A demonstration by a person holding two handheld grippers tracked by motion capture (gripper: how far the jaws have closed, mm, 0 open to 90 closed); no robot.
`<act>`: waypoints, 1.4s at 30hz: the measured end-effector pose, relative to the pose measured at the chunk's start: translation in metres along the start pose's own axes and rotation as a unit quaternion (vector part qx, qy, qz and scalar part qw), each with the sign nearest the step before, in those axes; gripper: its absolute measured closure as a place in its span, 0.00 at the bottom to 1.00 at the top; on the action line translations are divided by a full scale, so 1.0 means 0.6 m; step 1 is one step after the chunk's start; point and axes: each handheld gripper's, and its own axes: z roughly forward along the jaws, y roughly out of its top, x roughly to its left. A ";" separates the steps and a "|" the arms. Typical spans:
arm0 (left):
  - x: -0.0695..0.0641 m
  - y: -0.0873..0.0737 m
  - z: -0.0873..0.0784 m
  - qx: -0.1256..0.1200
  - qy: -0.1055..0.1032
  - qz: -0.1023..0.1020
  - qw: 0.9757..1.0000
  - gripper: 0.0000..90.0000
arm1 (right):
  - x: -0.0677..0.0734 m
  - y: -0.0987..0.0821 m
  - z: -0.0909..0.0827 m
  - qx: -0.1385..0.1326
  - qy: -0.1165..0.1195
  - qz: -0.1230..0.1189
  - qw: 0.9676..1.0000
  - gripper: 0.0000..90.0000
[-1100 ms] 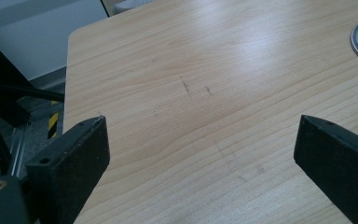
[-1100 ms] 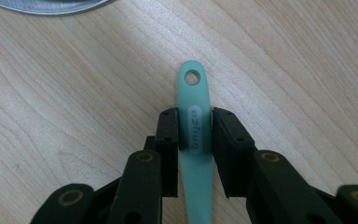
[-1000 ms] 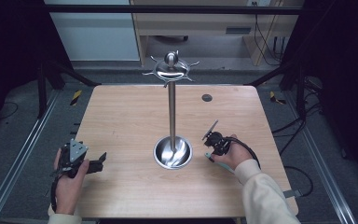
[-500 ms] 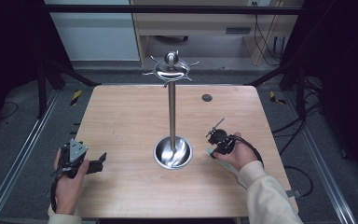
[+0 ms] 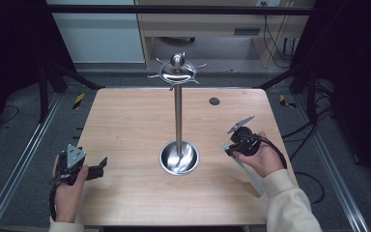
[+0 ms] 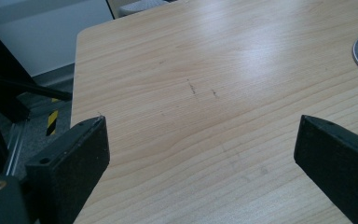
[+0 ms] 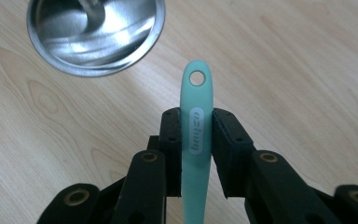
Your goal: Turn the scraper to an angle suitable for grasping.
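Setting: a light wood-grain table (image 5: pixel 125 125) with rounded corners stands on grey floor (image 5: pixel 14 140), flanked by metal rails (image 5: pixel 21 166). Beyond its far edge are a pale wooden desk (image 5: pixel 207 29), a white wall panel (image 5: pixel 96 38) and trailing cables (image 5: pixel 275 43); dark surroundings either side.

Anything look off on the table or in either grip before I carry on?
Nothing stands out. The metal stand is upright on the table, its round base unmarked. The right gripper clamps the teal utensil handle squarely, hanging hole clear. The left gripper is open above bare wood.
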 end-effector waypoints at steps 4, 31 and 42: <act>-0.001 -0.001 0.000 0.001 0.000 0.001 1.000 0.03 | -0.004 0.000 -0.025 -0.028 0.000 0.006 1.000 0.83; 0.002 -0.003 -0.003 0.000 0.000 -0.003 1.000 0.03 | 0.015 0.053 -0.122 -0.136 -0.001 -0.023 0.990 0.83; 0.005 -0.005 -0.006 0.002 0.002 -0.008 1.000 0.03 | 0.029 0.091 -0.172 -0.191 -0.006 -0.030 0.981 0.83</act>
